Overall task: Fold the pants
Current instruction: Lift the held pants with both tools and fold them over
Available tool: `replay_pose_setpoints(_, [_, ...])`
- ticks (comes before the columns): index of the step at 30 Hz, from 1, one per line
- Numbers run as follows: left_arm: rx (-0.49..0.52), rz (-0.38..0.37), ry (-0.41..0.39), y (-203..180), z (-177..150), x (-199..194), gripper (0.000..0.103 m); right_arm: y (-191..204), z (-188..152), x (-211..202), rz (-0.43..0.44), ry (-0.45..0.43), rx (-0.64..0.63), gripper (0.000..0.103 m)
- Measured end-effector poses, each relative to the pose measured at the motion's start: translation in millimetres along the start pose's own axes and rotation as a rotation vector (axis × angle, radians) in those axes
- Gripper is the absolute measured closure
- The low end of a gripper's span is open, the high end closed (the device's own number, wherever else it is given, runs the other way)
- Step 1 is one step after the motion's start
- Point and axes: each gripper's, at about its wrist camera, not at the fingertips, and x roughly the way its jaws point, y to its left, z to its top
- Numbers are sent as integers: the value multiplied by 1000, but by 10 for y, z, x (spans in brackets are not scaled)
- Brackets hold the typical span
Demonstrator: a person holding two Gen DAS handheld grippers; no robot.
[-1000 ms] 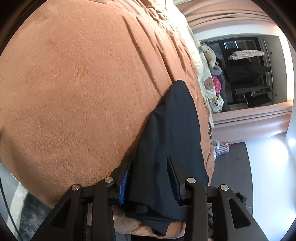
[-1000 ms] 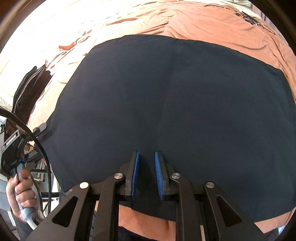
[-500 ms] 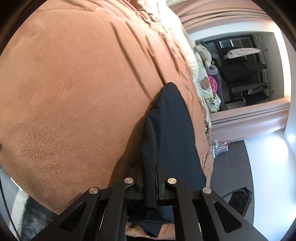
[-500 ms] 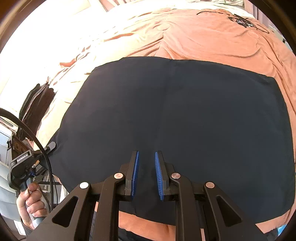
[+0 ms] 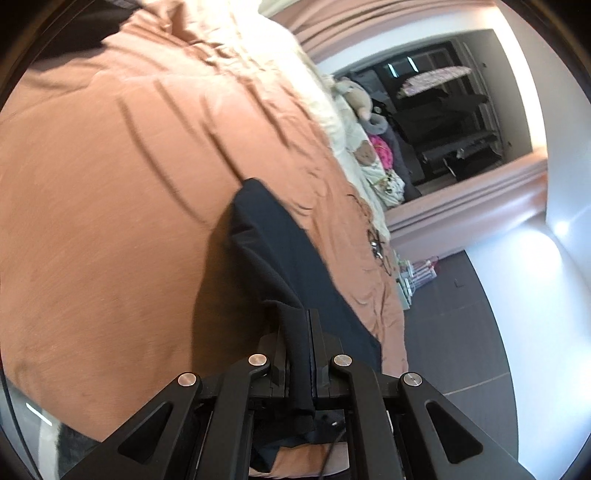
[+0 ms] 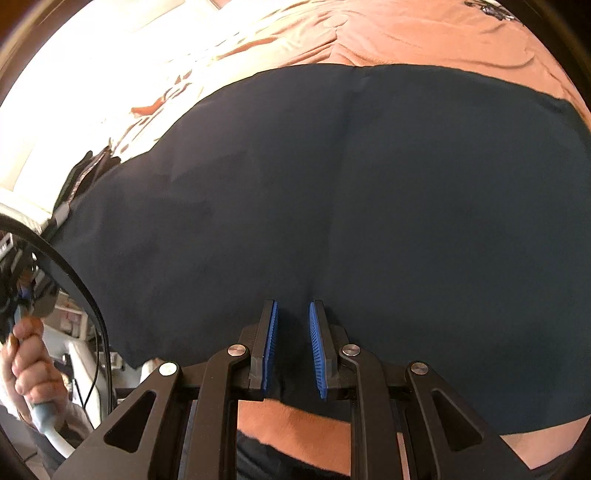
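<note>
The dark navy pants lie spread flat on the orange bedspread. In the left wrist view they run away from me as a narrow strip, lifted at the near end. My left gripper is shut on the near edge of the pants and holds it raised. My right gripper is open a little, just above the near part of the pants, with fabric seen between its blue pads.
Stuffed toys and pillows sit at the bed's far side, with a dark wardrobe beyond. The grey floor lies right of the bed. A hand holding the left gripper's handle and a black cable show at left.
My left gripper has closed on the pants' edge and lifted it, and its view swung toward the bed's far side. My right gripper stayed slightly open and moved closer over the pants.
</note>
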Motion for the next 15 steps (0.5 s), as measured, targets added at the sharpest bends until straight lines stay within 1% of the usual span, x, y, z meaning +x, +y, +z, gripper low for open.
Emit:
replay_pose_setpoints(3, [57,-16,1,-272,47,43,97,-116,45,-87,26,-18,13,88])
replay_pose_setpoints(7, [132,-27,5,-601,90,123,97,-334,75,-373,53,-72,39,88])
replay_pose_setpoints(11, [187,-36,18,-884,93,251,97,-620,55,-767,71,-146,81,88])
replay_pose_setpoints(15, [235,-52,41,-1160,55,413,97,-928,-41,-1124,84,-202,127,88])
